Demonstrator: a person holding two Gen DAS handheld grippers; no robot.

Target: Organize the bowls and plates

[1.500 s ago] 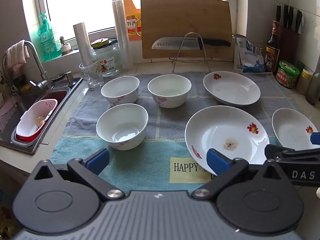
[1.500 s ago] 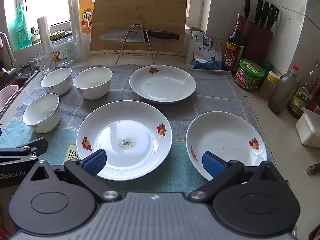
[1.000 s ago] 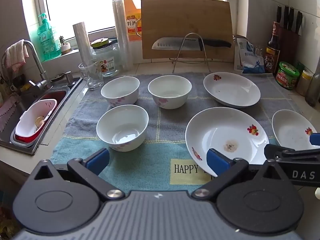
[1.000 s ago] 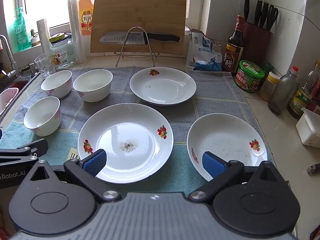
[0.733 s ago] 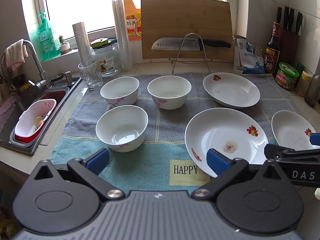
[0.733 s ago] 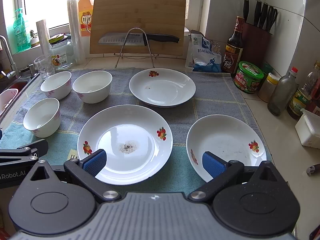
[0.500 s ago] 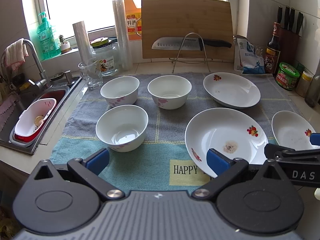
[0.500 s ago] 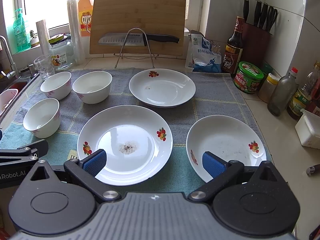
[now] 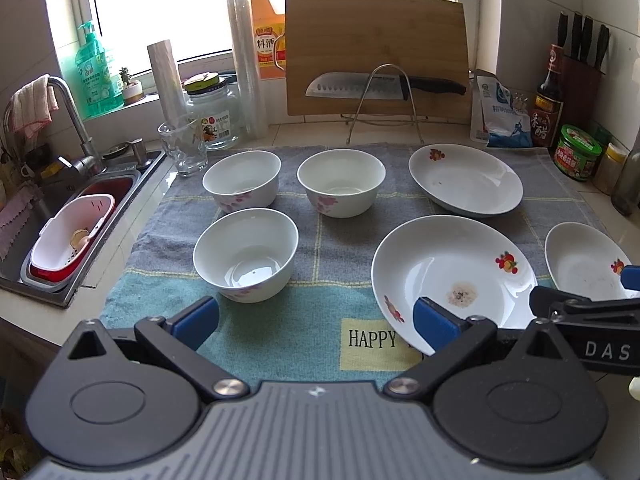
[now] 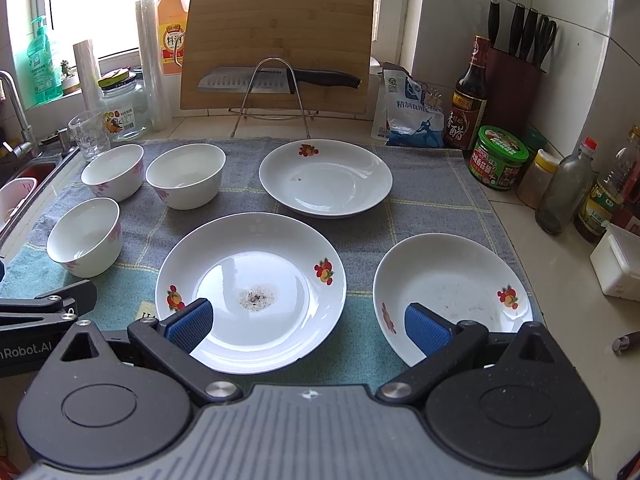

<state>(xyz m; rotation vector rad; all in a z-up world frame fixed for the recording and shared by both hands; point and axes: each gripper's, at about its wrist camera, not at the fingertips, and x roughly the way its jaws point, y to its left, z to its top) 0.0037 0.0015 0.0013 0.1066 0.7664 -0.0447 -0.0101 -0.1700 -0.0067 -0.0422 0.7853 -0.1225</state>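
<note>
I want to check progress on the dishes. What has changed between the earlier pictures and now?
Almost nothing. Both cameras drifted very slightly, so the dishes sit a little lower in view. The left gripper and right gripper are open and empty as before. The three bowls, such as the nearest bowl, and the three plates, such as the big plate, lie unmoved on the towel.

Background: bamboo cutting board propped upright behind a wire rack carrying a knife, knife block at right, sink at left, towel covering the counter.
</note>
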